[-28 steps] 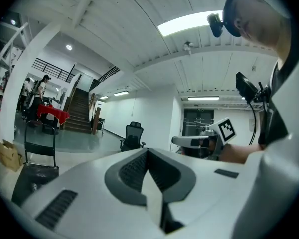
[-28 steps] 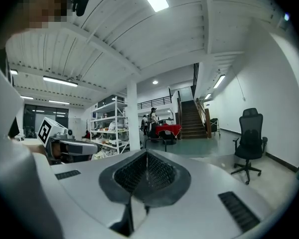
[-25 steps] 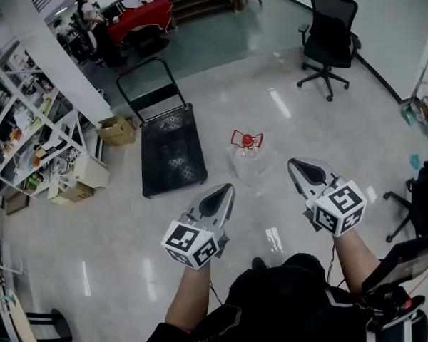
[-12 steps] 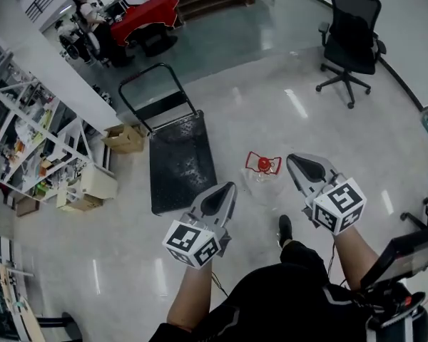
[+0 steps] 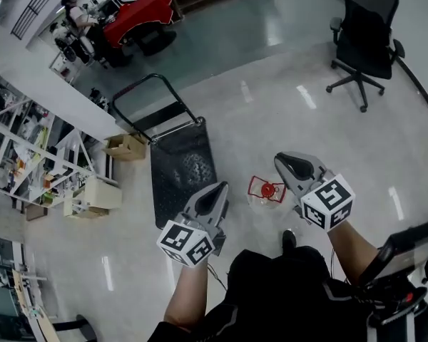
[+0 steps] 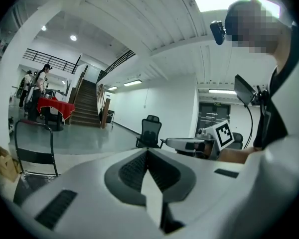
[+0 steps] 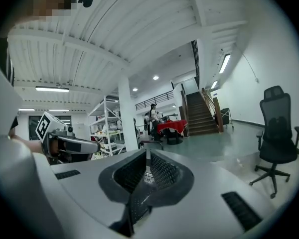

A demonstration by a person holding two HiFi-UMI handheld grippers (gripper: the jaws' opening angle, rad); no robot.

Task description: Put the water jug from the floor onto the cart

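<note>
While left tongs and right tongs stay closed, empty, the water jug looks nearer.

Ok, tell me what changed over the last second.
The person walked forward: the water jug and cart sit nearer, the jug showing between the left claw and right claw. Unchanged: both claws shut and empty, jug on the floor beside the cart.
</note>
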